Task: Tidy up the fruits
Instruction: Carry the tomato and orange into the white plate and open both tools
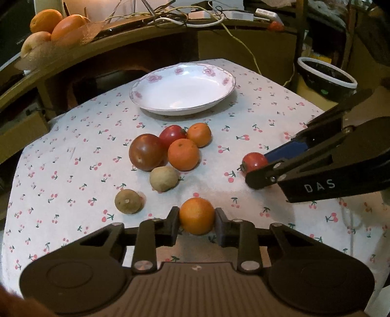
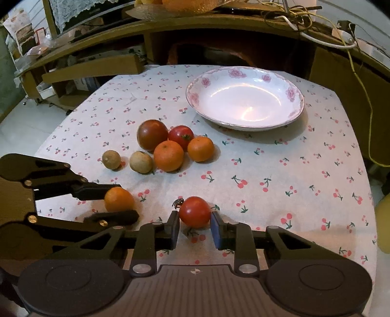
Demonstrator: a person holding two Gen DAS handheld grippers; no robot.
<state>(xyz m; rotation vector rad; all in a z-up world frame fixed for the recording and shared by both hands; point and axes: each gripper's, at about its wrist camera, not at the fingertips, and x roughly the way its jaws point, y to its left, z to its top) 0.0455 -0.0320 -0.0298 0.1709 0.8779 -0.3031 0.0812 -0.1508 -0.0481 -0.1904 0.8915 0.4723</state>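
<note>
Left gripper (image 1: pixel 197 219) has both fingers pressed on an orange (image 1: pixel 197 215), which sits on the cherry-print tablecloth (image 1: pixel 61 175). Right gripper (image 2: pixel 195 225) brackets a small red tomato (image 2: pixel 195 211): left pad touches it, but contact on the blue-padded right side is hard to judge from the right wrist view, so I can't tell whether it is clamped or just framing it. In the left wrist view that tomato (image 1: pixel 254 162) lies between the right gripper's (image 1: pixel 258 170) fingers, stem end pointing away from the tool.

Landmark: the floral plate (image 1: pixel 151 80), holding nothing, at the far side of the cloth.

- Just in front of the plate: a cluster of dark tomato (image 1: pixel 145 151), red tomato (image 1: pixel 171 134) and two oranges (image 1: pixel 183 154) (image 1: pixel 199 134), touching one another.
- Nearer than the cluster: two dull brownish round fruits (image 1: pixel 163 178) (image 1: pixel 128 201). The first sits just beside the cluster, the second apart.
- Both gripped fruits lie well apart from the plate, on the near side of the cloth.

Behind the plate: a wooden shelf (image 1: pixel 151 36) with cables (image 1: pixel 195 17) and a basket of oranges (image 1: pixel 46 31).
</note>
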